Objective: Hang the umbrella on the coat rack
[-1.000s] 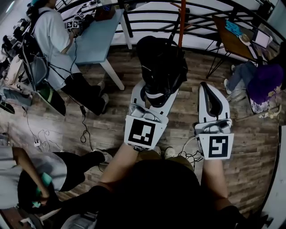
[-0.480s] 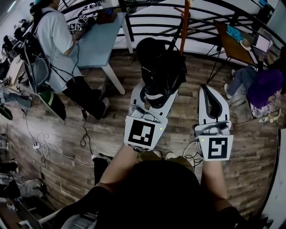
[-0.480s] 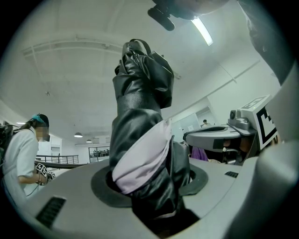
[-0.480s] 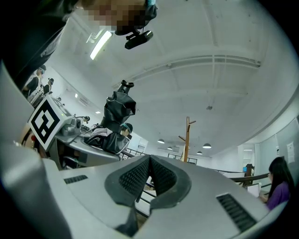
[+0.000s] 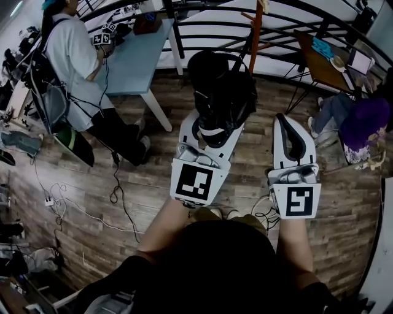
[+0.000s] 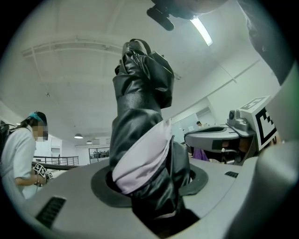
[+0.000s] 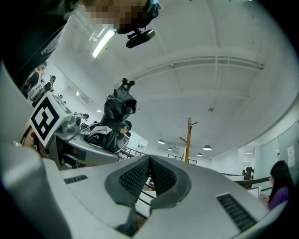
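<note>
A folded black umbrella [image 5: 221,86] with a pale band stands upright between the jaws of my left gripper [image 5: 212,122], which is shut on it. In the left gripper view the umbrella [image 6: 140,140] fills the gap between the pads of that gripper [image 6: 149,182]. My right gripper [image 5: 288,126] is held beside it, shut with nothing in it; its ribbed pads meet in the right gripper view [image 7: 149,175]. The wooden coat rack [image 5: 255,37] stands ahead by the railing, just beyond the umbrella's top. The right gripper view shows the rack [image 7: 188,140] in the distance and the umbrella [image 7: 114,116] to the left.
A blue table [image 5: 132,55] stands at the back left with a person in a white shirt [image 5: 70,55] at it. A black railing [image 5: 307,18] runs across the back. A wooden side table [image 5: 319,55] and a seated person in purple [image 5: 362,116] are on the right. Cables [image 5: 116,196] trail on the floor.
The coat rack shows further into the head view at the top. A crouching person at the lower left has gone out of view. Both grippers keep their hold and pose.
</note>
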`<state>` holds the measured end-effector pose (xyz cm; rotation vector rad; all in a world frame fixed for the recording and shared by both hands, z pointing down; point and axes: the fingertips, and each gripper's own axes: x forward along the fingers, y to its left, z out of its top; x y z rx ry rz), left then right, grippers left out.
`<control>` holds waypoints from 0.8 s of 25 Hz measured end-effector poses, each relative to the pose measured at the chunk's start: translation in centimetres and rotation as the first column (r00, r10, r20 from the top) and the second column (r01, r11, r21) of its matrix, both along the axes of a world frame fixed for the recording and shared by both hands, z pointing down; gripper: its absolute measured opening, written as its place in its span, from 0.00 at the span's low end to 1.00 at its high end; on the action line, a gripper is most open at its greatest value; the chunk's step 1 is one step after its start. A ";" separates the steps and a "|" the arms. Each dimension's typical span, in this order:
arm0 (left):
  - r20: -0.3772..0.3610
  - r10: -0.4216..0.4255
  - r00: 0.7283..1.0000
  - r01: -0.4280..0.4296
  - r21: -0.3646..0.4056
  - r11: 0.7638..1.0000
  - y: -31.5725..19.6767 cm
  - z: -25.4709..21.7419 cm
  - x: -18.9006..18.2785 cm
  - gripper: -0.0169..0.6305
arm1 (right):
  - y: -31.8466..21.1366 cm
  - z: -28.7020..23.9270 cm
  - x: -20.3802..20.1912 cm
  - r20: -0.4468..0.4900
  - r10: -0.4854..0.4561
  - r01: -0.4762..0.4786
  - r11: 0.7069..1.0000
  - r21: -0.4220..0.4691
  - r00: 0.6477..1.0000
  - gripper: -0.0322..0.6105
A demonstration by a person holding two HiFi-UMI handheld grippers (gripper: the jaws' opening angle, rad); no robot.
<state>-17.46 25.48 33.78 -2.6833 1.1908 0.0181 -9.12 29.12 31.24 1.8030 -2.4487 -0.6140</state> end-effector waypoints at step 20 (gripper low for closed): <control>0.061 0.024 0.998 -0.022 -0.040 0.999 -0.2 0.6 -0.2 0.40 | 0.7 -0.1 0.5 0.012 0.036 -0.036 0.999 0.001 0.999 0.09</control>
